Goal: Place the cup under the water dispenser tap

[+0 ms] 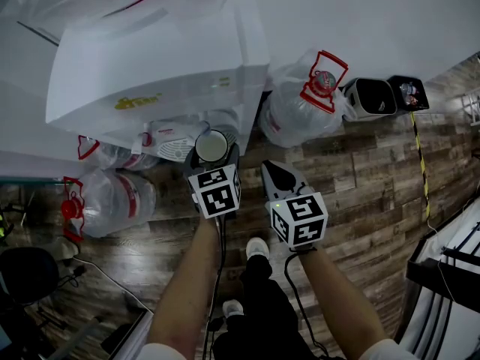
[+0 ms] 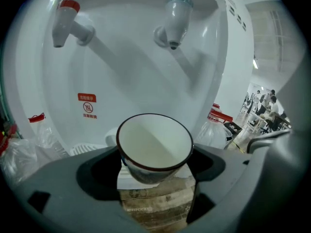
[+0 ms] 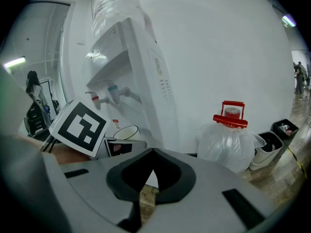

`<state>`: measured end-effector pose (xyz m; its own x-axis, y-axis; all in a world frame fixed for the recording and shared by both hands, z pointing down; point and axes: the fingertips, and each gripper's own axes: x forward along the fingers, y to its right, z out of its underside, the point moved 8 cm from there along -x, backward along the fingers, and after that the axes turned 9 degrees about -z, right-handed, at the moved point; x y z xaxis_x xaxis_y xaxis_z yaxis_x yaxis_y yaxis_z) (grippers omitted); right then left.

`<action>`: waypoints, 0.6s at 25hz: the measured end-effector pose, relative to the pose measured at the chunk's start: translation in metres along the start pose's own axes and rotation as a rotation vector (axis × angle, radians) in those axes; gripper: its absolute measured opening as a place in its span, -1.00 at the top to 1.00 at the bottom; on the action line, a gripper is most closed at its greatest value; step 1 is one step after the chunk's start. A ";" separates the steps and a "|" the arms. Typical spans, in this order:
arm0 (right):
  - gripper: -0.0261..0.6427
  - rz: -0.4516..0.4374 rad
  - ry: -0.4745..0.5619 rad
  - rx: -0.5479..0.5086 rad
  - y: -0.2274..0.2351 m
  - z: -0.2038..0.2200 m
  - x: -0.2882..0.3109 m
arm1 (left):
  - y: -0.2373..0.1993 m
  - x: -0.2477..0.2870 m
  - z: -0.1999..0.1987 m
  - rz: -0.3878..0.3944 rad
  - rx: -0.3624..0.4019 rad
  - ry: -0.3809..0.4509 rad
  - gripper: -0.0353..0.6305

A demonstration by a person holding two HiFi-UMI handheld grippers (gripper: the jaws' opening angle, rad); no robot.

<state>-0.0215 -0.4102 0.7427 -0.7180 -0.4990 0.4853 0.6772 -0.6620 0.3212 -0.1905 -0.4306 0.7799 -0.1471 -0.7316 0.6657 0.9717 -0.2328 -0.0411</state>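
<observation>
Before the water dispenser, my left gripper is clamped on the dark-rimmed white cup, short of the blue tap. My right gripper is closed and empty. Releasing above the drip tray would likely drop the cup; drifting left risks the red tap.

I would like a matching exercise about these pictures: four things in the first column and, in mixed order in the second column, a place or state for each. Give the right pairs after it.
1. cup
2. right gripper
3. blue tap
4. water bottle

A. shut, with nothing in it
B. on the floor, wrapped in clear plastic
C. held by the left gripper
D. on the front of the water dispenser

Pairs: 1-C, 2-A, 3-D, 4-B
</observation>
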 end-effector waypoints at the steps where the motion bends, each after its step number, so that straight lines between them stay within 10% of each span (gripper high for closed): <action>1: 0.86 0.000 0.000 0.000 0.000 0.000 0.000 | 0.000 -0.001 0.001 0.000 0.002 -0.001 -0.44; 15: 0.86 0.013 -0.011 0.002 -0.008 0.004 -0.017 | -0.004 -0.026 0.011 0.008 -0.001 -0.016 -0.44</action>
<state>-0.0138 -0.3940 0.7349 -0.7071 -0.5013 0.4986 0.6870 -0.6541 0.3166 -0.1886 -0.4037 0.7711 -0.1364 -0.7227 0.6775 0.9725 -0.2280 -0.0474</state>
